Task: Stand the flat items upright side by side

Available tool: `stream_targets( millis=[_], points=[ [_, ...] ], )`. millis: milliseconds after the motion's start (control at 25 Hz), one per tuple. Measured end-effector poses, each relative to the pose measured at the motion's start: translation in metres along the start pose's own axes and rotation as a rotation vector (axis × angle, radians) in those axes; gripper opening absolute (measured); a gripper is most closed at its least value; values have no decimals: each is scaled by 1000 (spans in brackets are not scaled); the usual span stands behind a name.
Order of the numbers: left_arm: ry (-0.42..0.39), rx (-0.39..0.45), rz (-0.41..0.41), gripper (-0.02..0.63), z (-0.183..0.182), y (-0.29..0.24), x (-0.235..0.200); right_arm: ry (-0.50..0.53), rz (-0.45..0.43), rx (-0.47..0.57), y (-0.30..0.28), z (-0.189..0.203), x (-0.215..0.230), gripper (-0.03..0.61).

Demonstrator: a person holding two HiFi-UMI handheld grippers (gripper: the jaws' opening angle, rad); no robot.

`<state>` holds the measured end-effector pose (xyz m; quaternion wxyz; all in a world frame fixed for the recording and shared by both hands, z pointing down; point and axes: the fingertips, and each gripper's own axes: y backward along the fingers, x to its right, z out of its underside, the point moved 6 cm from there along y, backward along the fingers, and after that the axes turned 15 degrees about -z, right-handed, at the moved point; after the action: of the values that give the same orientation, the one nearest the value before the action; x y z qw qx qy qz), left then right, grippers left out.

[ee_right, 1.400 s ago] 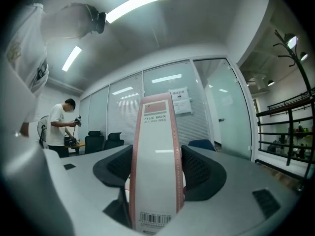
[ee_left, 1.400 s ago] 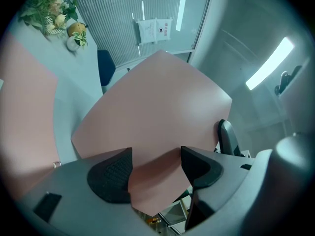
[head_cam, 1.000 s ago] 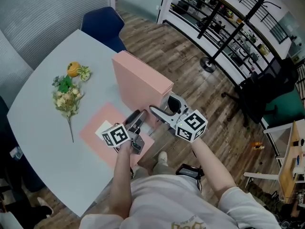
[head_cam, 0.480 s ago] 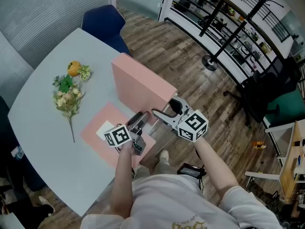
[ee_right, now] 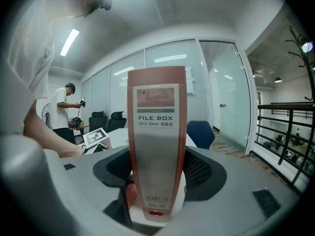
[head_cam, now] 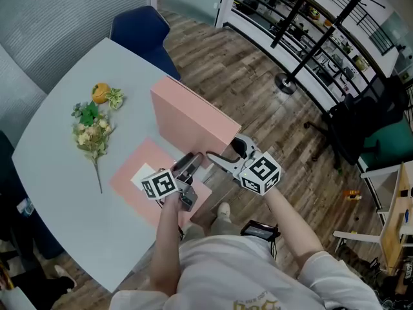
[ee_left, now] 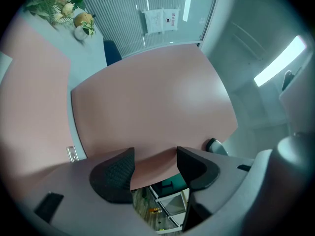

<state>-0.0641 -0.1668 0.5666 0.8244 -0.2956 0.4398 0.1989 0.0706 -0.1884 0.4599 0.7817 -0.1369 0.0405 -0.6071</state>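
Upright box: one pink upright box (head_cam: 187, 118) stood on its long edge on the table (head_cam: 58, 192), near the edge closest to the person.
Flat box: a second pink flat box (head_cam: 145, 157) lay face-down on the table just in front of the upright one, below the left gripper; its white label faced up.
Right gripper: the right gripper (ee_right: 157, 173) pinched the upright box by its spine, one pad on each side, with the "FILE BOX" label (ee_right: 156, 117) facing the camera.
Left gripper: the left gripper (ee_left: 155, 168) had its jaws spread wide and held nothing. The tips pointed at the broad face of the upright box near its spine end; contact could not be confirmed.
Other items: a flower sprig (head_cam: 90, 131) lay well apart on the far side of the table.
Done: one of two boxes was upright, though it was gripped and not shown standing free.
Left: release the upright box and confirm it stands alone. Then lift the flat box and set it upright beside the first.
Caution: the upright box was close to the table edge.
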Motion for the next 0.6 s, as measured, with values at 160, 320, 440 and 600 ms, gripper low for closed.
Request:
stream_targets(
  millis=[160,320,440,600],
  points=[
    [0,2,-3,258,2,2,-1,25,4,-5,-1,1,-5,308],
    [2,5,-6,258,2,5,-2,13,8,-18,-3,6,-7,308],
    [1,10,-7,258,2,7,-2,5,9,-20,-4,8,-9,308],
    [-1,20,-13,258,2,13,-2,5,11,-24,-4,8,-12,308]
  ],
)
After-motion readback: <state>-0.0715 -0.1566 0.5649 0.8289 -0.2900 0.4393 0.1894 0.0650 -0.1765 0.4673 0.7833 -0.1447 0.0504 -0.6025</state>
